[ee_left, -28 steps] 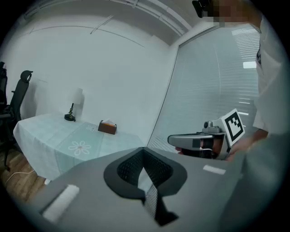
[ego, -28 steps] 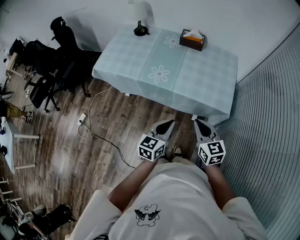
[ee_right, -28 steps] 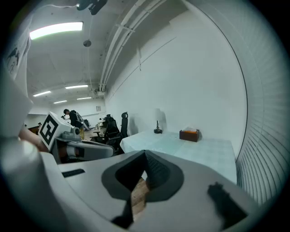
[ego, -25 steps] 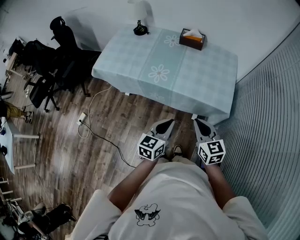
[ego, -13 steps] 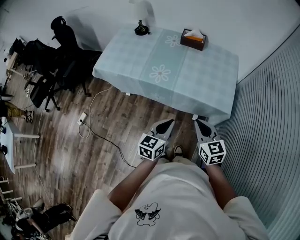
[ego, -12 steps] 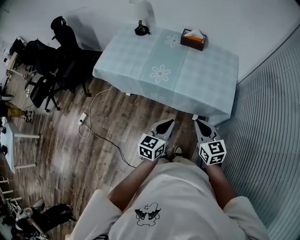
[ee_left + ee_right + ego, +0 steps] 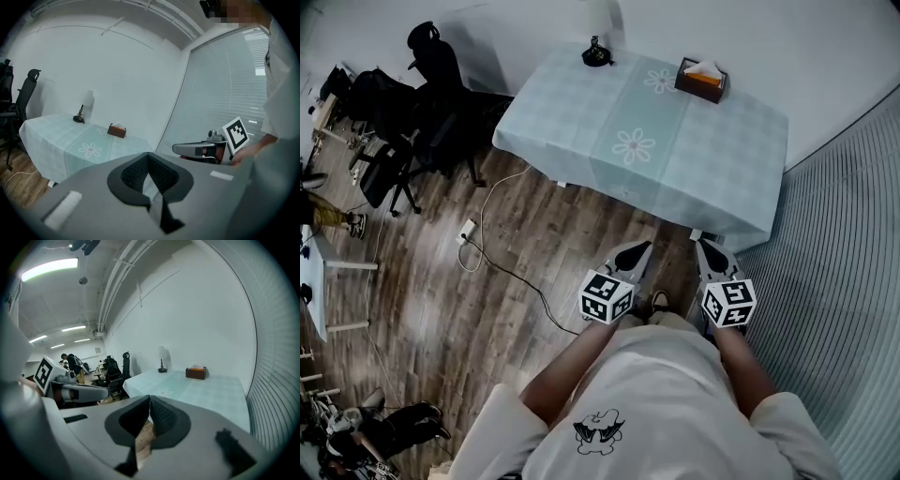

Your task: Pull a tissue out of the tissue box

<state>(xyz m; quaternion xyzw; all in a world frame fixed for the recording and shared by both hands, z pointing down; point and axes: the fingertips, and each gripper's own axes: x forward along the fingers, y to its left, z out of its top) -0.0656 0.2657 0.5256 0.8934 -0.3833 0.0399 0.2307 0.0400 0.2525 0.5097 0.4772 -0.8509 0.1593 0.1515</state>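
At your 10 o'clock, office chairs [image 7: 398, 122] crowd the wooden floor, clear of your path. A lamp [image 7: 598, 49] stands at the table's 11 o'clock corner. Your left tool [image 7: 630, 258] hangs low in front of you, short of the table [image 7: 675, 164], with its jaws pressed together on nothing, which suits carrying rather than grasping. The tissue box [image 7: 700, 81] sits at the table's 1 o'clock corner, well apart from both tools. A tissue [image 7: 704, 68] sticks up from its slot, ready to be pinched. Your right tool [image 7: 712, 259], at the left tool's 3 o'clock, is likewise closed and empty. I judge you are on the approach. One tool must spread before it takes the tissue, and the other may need to steady the box.
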